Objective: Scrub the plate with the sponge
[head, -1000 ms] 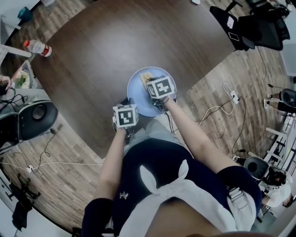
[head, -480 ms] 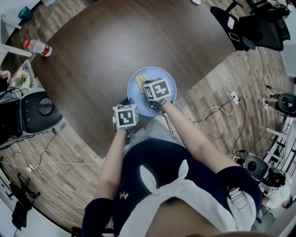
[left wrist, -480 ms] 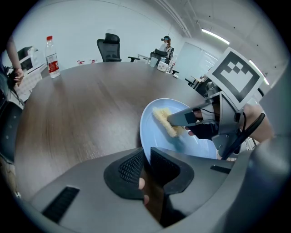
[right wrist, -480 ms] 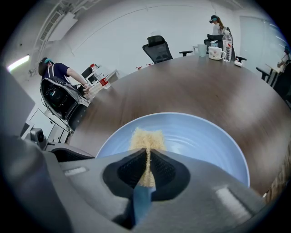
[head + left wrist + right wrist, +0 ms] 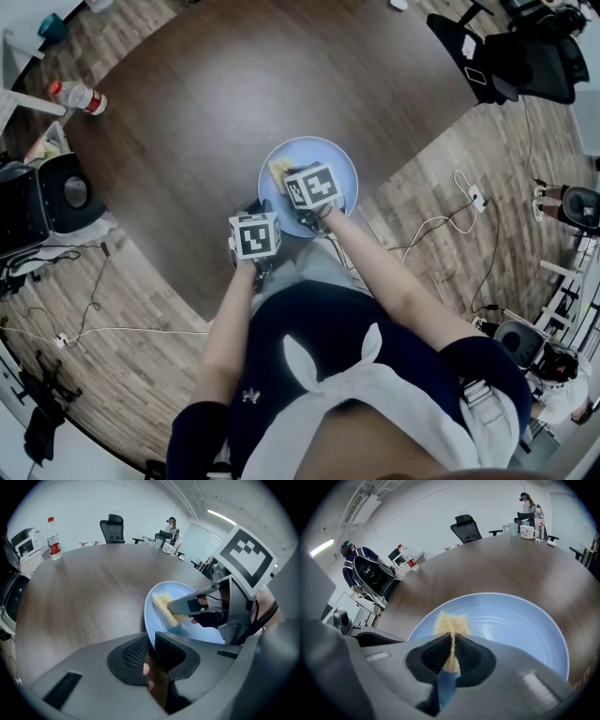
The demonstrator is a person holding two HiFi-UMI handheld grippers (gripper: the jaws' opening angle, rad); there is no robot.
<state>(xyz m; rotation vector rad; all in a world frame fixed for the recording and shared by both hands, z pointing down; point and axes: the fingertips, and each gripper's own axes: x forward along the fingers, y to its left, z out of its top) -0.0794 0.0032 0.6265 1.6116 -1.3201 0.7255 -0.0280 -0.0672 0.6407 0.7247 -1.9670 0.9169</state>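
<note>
Two narrow jaws tell most of it: the right gripper (image 5: 452,642) is closed hard on the yellow sponge (image 5: 451,622), squeezing it to a thin strip between the pads. The sponge's free end fans out ahead of the jaws and rests on the floor of the blue plate (image 5: 520,625), toward its left side as the head view shows it. The left gripper (image 5: 152,644) is likewise nearly closed, and the plate's near rim runs into the slim gap between its jaws, so it appears to be pinning the plate by that edge (the contact itself is partly hidden by the jaw bodies). The plate sits on the dark wooden table (image 5: 234,84), close to the edge nearest the person, with most of its right half bare of the sponge. I judge the scrubbing to be under way, with much of the surface left to cover. To do it well, the right gripper should press the fanned end down just enough to flatten it, then sweep in overlapping strokes across the bare side and round the inner wall. The hard jaw tips should stay off the plate so only sponge rubs. The left grip needs to stay firm, or sideways strokes could skate the plate toward the table's edge.
</note>
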